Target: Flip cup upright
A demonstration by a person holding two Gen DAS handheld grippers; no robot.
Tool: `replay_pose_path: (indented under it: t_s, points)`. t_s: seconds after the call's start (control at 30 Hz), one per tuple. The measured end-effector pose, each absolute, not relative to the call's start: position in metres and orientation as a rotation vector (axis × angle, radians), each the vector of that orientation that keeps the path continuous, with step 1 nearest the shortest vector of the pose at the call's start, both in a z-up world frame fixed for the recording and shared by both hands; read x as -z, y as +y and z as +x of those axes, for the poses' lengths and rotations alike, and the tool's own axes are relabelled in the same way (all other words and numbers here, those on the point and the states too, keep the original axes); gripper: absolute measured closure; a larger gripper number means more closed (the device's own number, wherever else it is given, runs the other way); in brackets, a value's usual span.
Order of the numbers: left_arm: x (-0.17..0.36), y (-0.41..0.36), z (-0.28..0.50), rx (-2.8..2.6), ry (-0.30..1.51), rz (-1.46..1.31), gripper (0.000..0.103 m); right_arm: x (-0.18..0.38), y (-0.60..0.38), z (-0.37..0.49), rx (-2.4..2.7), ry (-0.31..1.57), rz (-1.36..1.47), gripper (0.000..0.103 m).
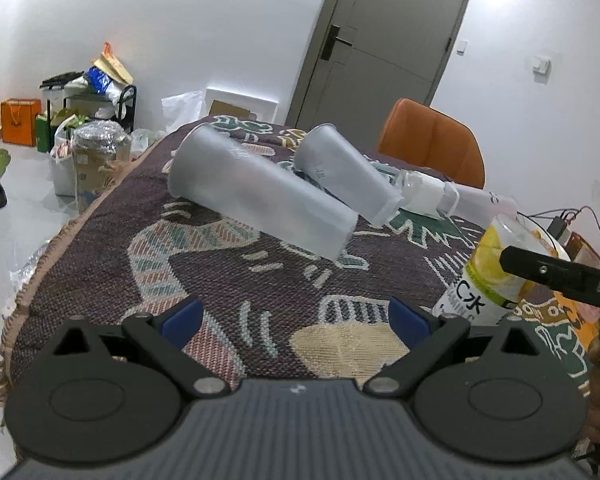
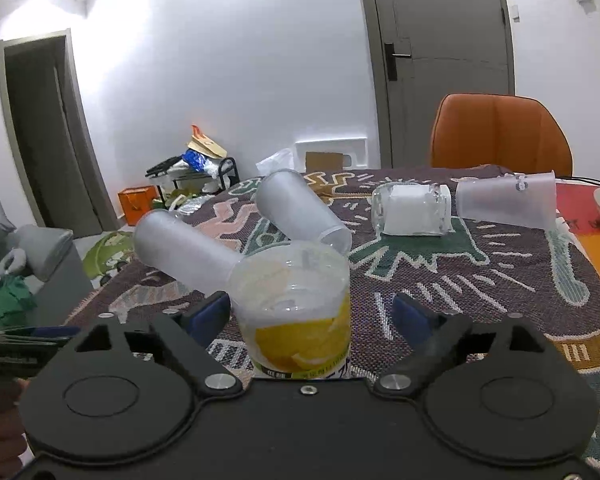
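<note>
From the left wrist view I see my left gripper (image 1: 296,316) spread wide and empty above the patterned cloth (image 1: 100,280), with two frosted cups (image 1: 260,204) lying on their sides ahead. From the right wrist view, my right gripper (image 2: 311,316) is wide apart around the upright lemon-label cup (image 2: 296,304), not pinching it.

- We see a table draped in a dark woven patterned cloth (image 2: 440,280).
- On it lie two frosted plastic cups (image 1: 260,196) (image 1: 346,174), a clear glass jar (image 2: 412,210), another frosted cup (image 2: 506,200); a lemon-labelled cup (image 2: 296,304) stands.
</note>
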State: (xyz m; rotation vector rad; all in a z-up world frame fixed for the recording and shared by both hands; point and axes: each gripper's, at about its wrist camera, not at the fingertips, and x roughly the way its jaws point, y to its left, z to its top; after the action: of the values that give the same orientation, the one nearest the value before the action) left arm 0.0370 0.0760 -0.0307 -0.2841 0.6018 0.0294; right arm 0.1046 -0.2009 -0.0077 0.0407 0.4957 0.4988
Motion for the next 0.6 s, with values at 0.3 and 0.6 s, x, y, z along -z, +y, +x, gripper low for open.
replay_pose_path:
  t_s: [0.3, 0.6]
  points:
    - [0.009, 0.050, 0.030, -0.013, 0.563, -0.208, 0.001, -0.003, -0.231, 0.078, -0.503, 0.446, 0.065, 0.007]
    - [-0.007, 0.026, 0.010, 0.006, 0.509, -0.156, 0.001, -0.005, -0.259, 0.054, -0.493, 0.419, 0.080, 0.000]
